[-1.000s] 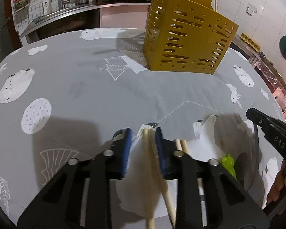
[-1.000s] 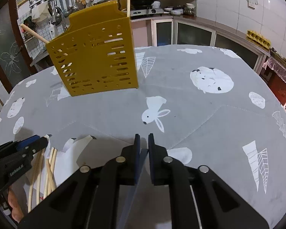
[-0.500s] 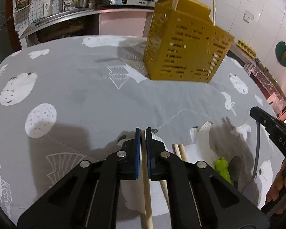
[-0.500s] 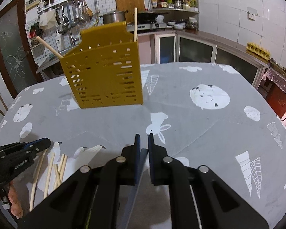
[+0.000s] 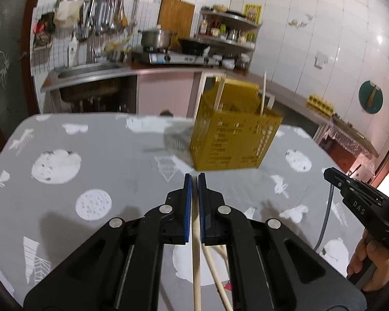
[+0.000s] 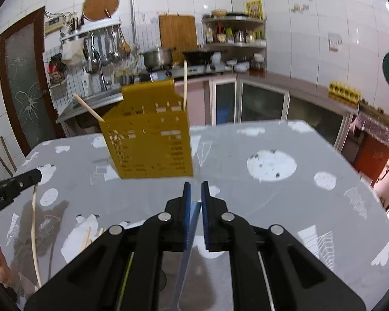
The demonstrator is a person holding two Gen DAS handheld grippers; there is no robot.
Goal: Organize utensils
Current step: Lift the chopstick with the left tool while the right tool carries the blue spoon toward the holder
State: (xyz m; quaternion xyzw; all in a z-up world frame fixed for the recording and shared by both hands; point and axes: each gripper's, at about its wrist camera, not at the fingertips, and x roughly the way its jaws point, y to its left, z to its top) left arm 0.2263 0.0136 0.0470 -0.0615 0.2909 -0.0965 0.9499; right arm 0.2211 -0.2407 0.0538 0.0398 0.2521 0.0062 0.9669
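Each claw, left (image 5: 195, 178) gripping a chopstick (image 5: 196, 259), right (image 6: 196, 185) a grey handle (image 6: 185, 254), should drop it straight into the yellow basket (image 5: 233, 142) mid-frame.

You see a mustard-yellow basket (image 5: 233, 140) with slot holes on a grey tablecloth (image 5: 103, 155) printed with white animals, and your blue pads (image 5: 187, 207).

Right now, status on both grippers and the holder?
Left gripper shut on chopstick. Right gripper shut on grey handle. Yellow holder ahead, path clear.
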